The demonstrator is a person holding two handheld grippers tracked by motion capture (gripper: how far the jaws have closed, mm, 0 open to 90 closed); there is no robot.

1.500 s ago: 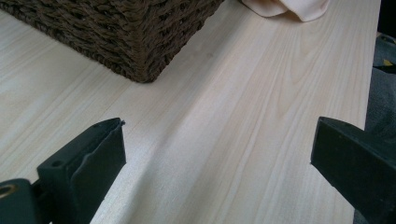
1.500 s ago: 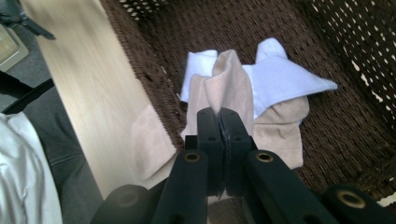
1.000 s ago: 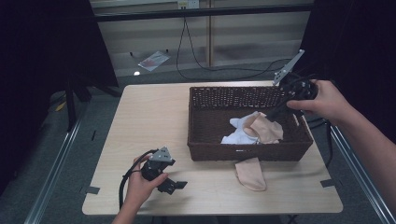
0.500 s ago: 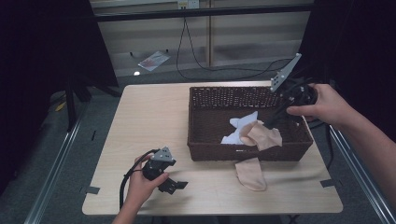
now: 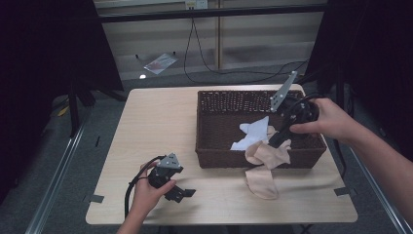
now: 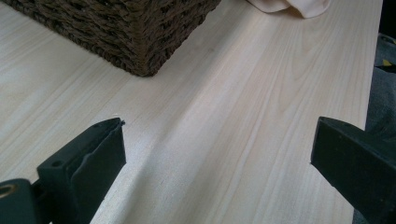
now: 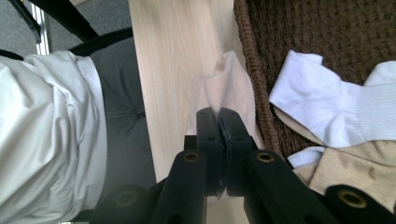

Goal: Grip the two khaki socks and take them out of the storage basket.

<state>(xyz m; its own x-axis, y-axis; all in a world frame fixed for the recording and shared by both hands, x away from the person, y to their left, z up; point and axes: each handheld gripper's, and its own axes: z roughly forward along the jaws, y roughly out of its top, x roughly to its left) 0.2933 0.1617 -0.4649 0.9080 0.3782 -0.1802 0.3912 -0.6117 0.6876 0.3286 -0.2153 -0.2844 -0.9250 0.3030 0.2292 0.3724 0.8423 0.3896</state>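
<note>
A dark wicker basket [image 5: 221, 105] stands on the right half of the table. My right gripper [image 5: 276, 142] is above its front rim, shut on a beige sock [image 5: 269, 153] that drapes over the front wall. In the right gripper view the jaws [image 7: 218, 114] pinch this sock [image 7: 226, 84] just outside the basket rim [image 7: 254, 70]. A second beige sock [image 5: 260, 183] lies on the table in front of the basket. A white sock [image 5: 253, 134] lies inside the basket. My left gripper [image 5: 184, 195] rests open on the table at the front left, its jaws [image 6: 217, 144] wide apart with nothing between them.
The basket's near corner [image 6: 140, 37] is ahead of the left gripper. A tan sock [image 7: 355, 172] lies beside the white sock [image 7: 327, 107] in the basket. The person's white sleeve [image 7: 46, 130] is near the table's front edge. Cables lie on the floor behind the table.
My right gripper has carried the beige sock from inside the basket toward me, over the front rim. The left gripper has stayed put.
</note>
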